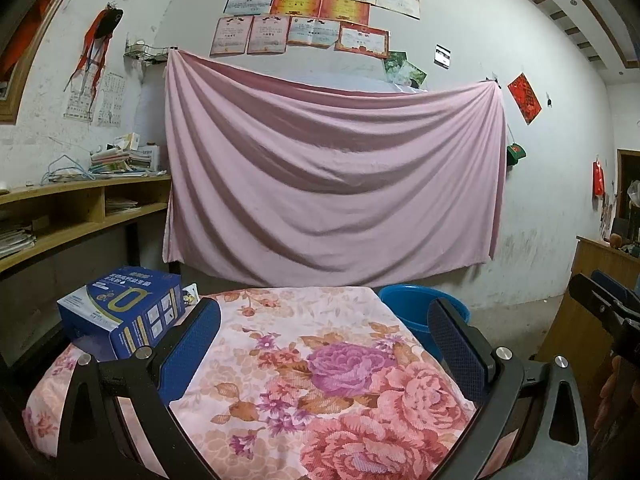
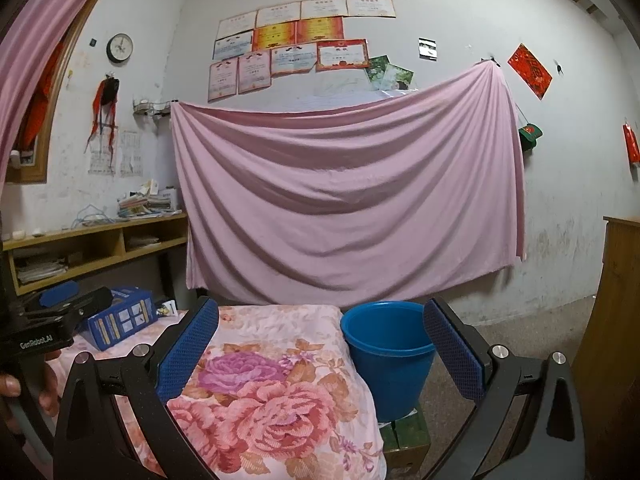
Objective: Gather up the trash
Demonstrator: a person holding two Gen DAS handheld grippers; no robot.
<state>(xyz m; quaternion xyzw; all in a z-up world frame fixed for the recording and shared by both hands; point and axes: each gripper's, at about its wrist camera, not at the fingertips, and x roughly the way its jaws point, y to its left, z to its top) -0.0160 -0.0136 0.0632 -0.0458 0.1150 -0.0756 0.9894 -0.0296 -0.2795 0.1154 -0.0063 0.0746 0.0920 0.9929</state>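
Floral cloth [image 1: 320, 380] covers table; blue bucket [image 2: 386, 354] off its right edge; blue box [image 1: 120, 312] far left, likely trash. Left gripper [image 1: 324, 344], right gripper [image 2: 320, 350] both spread, empty. Approach box squarely across narrow sides.

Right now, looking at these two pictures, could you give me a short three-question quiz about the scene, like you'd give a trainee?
1. True or false: the left tongs hold the blue box.
2. Where does the bucket stand? A) on the floral cloth B) beside it, on a green box C) on the shelf
3. Fill in: both tongs are ____.

Key: 1 false; 2 B; 3 open.
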